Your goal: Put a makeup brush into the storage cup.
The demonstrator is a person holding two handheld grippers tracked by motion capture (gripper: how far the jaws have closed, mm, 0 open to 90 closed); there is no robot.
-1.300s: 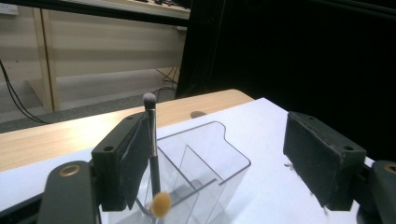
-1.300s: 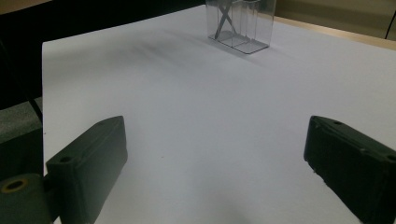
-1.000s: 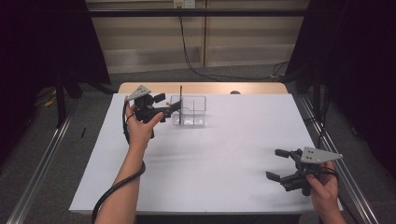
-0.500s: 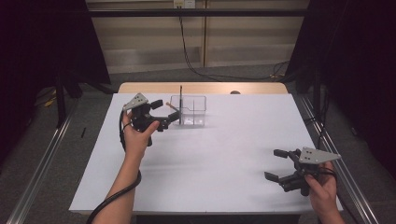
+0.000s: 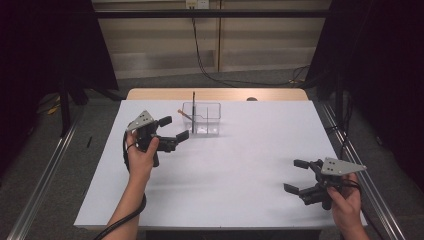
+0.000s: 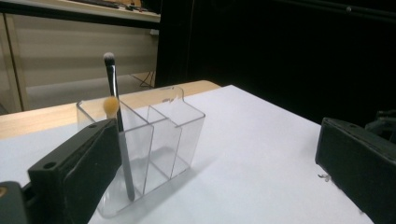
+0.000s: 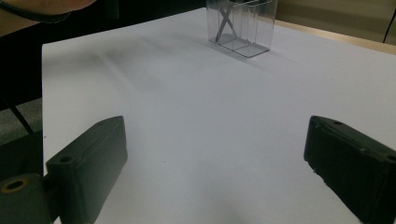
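Observation:
A clear organiser [image 5: 201,119] with several compartments stands at the far middle of the white table [image 5: 240,150]. In its left compartment a black-handled brush [image 5: 193,107] stands upright and an orange-tipped brush [image 5: 183,114] leans. My left gripper [image 5: 174,128] hovers just left of and nearer than the organiser; its jaws have just been opening and stand wide with nothing between them. The left gripper view shows the organiser [image 6: 159,135], the black brush [image 6: 116,112] and the orange tip [image 6: 110,106] beyond those jaws. My right gripper [image 5: 295,176] rests open and empty at the near right.
A bare wooden strip [image 5: 215,94] runs along the table's far edge, with a small dark object [image 5: 251,99] on it. Metal rails [image 5: 40,200] flank the table. Cables [image 5: 235,80] lie on the floor behind. In the right gripper view the organiser [image 7: 243,28] stands far off.
My left hand has drawn back from the organiser toward the left and nearer edge, sinking slightly. The brushes stay in the organiser. The right hand has not moved.

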